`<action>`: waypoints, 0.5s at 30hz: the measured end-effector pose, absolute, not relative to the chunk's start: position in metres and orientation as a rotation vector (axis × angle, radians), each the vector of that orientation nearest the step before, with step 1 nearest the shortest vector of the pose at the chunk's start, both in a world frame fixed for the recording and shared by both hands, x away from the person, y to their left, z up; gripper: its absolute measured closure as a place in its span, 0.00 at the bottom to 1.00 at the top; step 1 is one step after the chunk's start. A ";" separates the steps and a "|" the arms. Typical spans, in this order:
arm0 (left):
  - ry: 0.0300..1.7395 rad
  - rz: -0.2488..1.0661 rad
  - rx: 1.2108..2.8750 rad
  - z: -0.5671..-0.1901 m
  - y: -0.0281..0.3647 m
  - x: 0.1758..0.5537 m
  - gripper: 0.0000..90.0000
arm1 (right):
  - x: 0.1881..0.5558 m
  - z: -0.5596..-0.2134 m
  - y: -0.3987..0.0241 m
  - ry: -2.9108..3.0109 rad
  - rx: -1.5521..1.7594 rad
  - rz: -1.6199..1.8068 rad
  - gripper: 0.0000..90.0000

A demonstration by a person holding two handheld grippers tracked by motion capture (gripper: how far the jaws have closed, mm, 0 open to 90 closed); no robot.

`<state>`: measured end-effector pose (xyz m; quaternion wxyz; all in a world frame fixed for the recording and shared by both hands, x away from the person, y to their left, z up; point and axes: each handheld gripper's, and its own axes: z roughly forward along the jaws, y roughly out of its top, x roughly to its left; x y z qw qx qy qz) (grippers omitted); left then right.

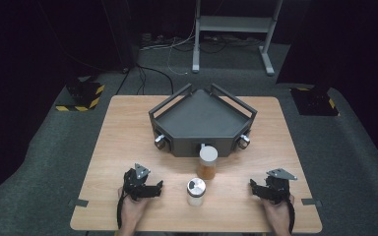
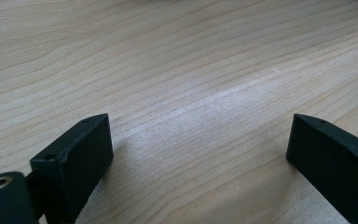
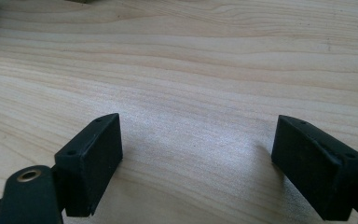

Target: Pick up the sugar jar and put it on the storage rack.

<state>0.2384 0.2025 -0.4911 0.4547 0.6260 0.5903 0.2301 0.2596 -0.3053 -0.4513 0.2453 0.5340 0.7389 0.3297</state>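
Round jars; smooth wooden table

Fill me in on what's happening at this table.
A person rests both hands near the table's front edge. The left gripper and right gripper are open and hold nothing. Between them stand two jars: the silver-lidded jar nearer, the white-lidded jar with orange contents just before the dark tray. Neither is touched.

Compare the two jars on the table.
The far jar has a plain white lid and orange-brown contents; the near jar has a silvery lid with dark marks and looks pale inside. The far jar stands close to the dark tray; the near jar stands between the grippers. Both stand upright, capped, untouched.
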 end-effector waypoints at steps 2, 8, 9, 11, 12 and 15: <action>1.457 0.568 1.543 -0.491 0.202 0.238 0.08 | 0.260 -0.451 -0.305 2.017 1.458 0.900 0.18; 1.457 0.569 1.543 -0.491 0.202 0.238 0.08 | 0.259 -0.451 -0.305 2.015 1.456 0.897 0.18; 1.456 0.570 1.544 -0.491 0.202 0.238 0.08 | 0.259 -0.451 -0.304 2.014 1.456 0.896 0.18; 1.456 0.570 1.544 -0.491 0.202 0.238 0.08 | 0.260 -0.451 -0.304 2.014 1.457 0.895 0.18; 1.457 0.569 1.544 -0.491 0.202 0.238 0.08 | 0.260 -0.451 -0.304 2.015 1.457 0.895 0.17; 1.457 0.569 1.545 -0.491 0.202 0.238 0.08 | 0.262 -0.450 -0.304 2.034 1.450 0.893 0.13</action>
